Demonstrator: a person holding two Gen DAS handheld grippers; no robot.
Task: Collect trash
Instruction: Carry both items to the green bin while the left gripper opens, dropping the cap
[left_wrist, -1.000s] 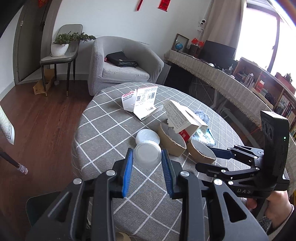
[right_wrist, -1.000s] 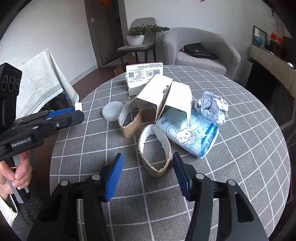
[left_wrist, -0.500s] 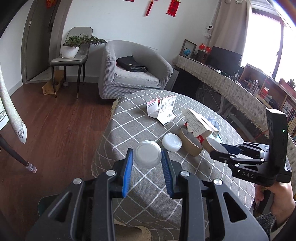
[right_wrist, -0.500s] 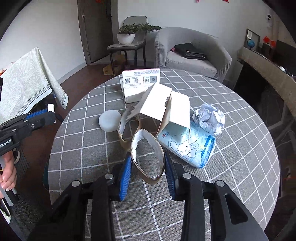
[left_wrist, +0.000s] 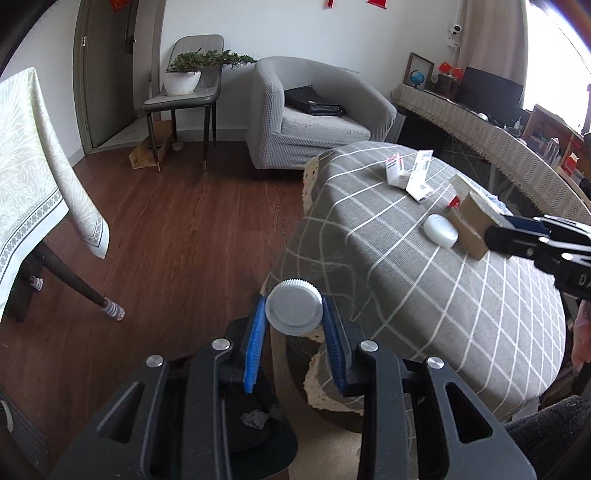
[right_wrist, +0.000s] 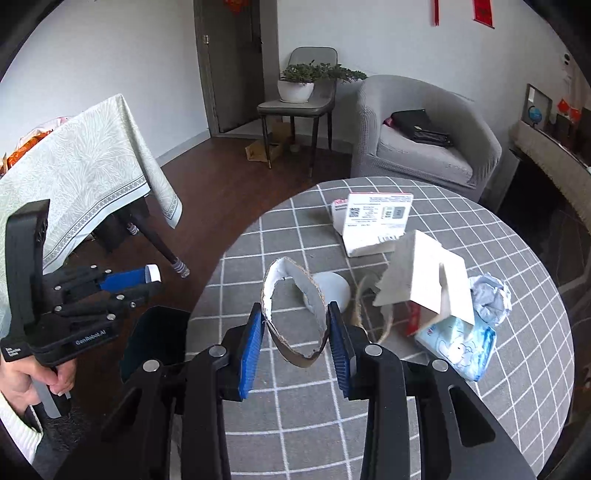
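Bin (left_wrist: 258, 443) – grey scrap inside | left tool (left_wrist: 294, 325) – lid (left_wrist: 294, 312)

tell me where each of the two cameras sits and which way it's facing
Left wrist: on the left gripper, facing down past the round table's edge to the wood floor; its blue pads clamp a white lid; the right gripper enters at right.
Right wrist: on the right gripper, facing across the tabletop; its pads pinch a torn cardboard ring; the left gripper and a hand show at left.
Shared: the table, grey armchair, potted plant, white puck.
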